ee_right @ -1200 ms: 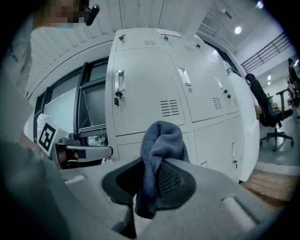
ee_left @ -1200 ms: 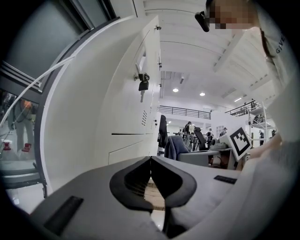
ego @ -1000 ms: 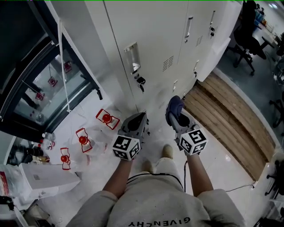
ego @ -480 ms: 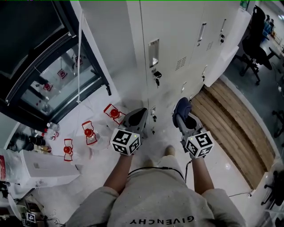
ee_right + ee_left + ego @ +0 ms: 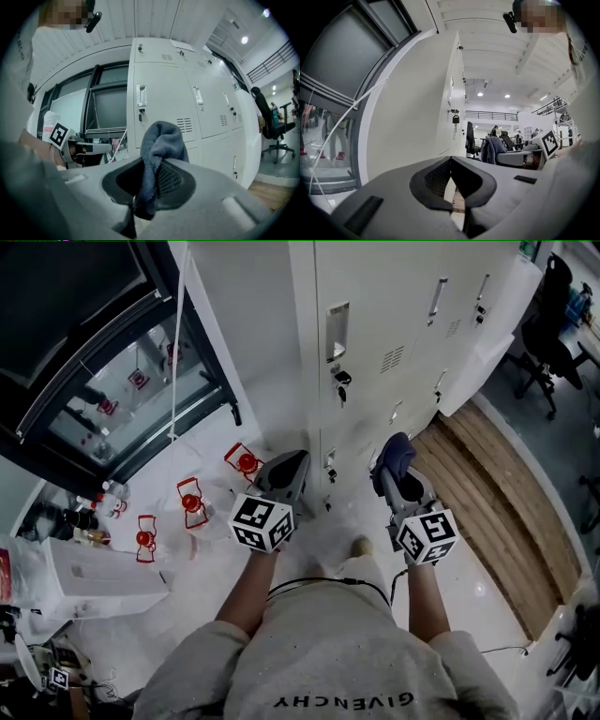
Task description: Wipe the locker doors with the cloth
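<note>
Clenching the cloth [image 5: 161, 140] in the right gripper [image 5: 150, 180], seemingly clear of the locker doors [image 5: 159, 103]; holding the left gripper [image 5: 451, 180] pinched together, empty.

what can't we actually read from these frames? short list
- Dirt or streaks on the locker doors: too small in the head view, warped in both gripper views.
- How far the cloth reaches down between the right gripper's jaws: hidden by the gripper body.
- Lowest doors, head view: partly behind the left gripper and the cloth.
- Locker tops: cut off by the head view's upper edge.
</note>
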